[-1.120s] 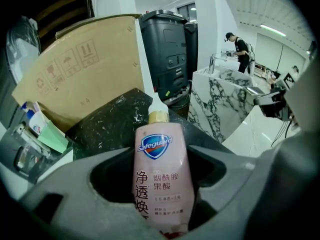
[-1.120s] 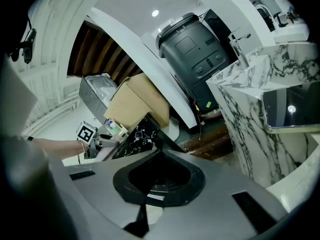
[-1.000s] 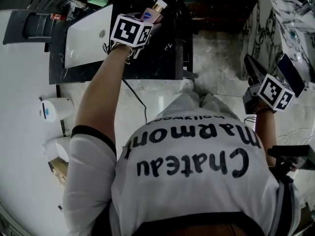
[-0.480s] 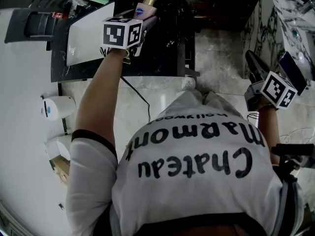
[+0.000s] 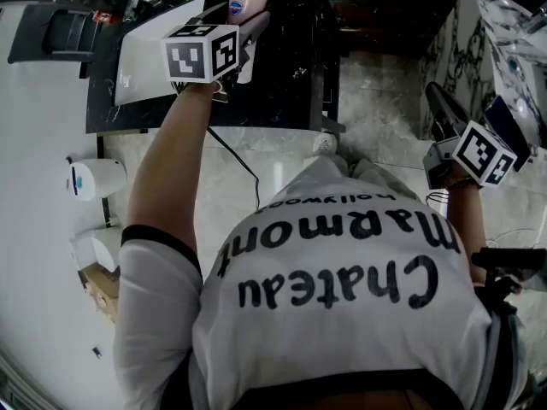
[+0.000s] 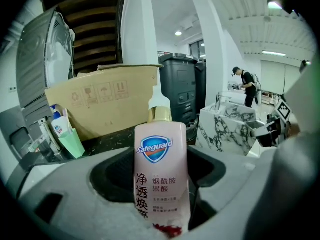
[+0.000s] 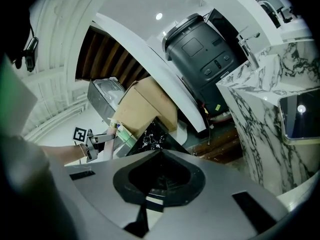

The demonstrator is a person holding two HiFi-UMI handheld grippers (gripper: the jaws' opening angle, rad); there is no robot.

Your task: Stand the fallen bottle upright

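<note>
The person's white printed T-shirt [image 5: 342,314] fills the lower head view, above a pale marbled floor [image 5: 376,109]. At upper left stands a black, white-veined bench [image 5: 282,84] carrying a white rectangular sink [image 5: 145,67]. A white block with dark marbling [image 5: 479,32] stands well apart at upper right. In the left gripper view a torn cardboard box [image 6: 107,104] stands at the back of the bench, with a dark grey wheeled bin [image 6: 178,84] behind it to the right. Farther off, a person in dark clothes [image 6: 246,84] stands at another marbled unit. The left gripper [image 5: 248,28], with its marker cube [image 5: 201,51], reaches out over the bench just beside the sink's right edge. Its fingers [image 6: 75,194] are spread wide and pinch the pink bottle [image 6: 160,184] by its lower body. The bottle stands upright between them, with the blue shield label facing the camera and the gold collar and white pump top uppermost. Whether its base touches the bench cannot be told. The right gripper [image 5: 438,109] hangs by the person's right side, near the marbled block and well apart from the bench. Its fingers [image 7: 100,184] are pressed together with nothing between them. A mint green cup [image 6: 70,141] holding tubes sits on the bench left of the box.
</note>
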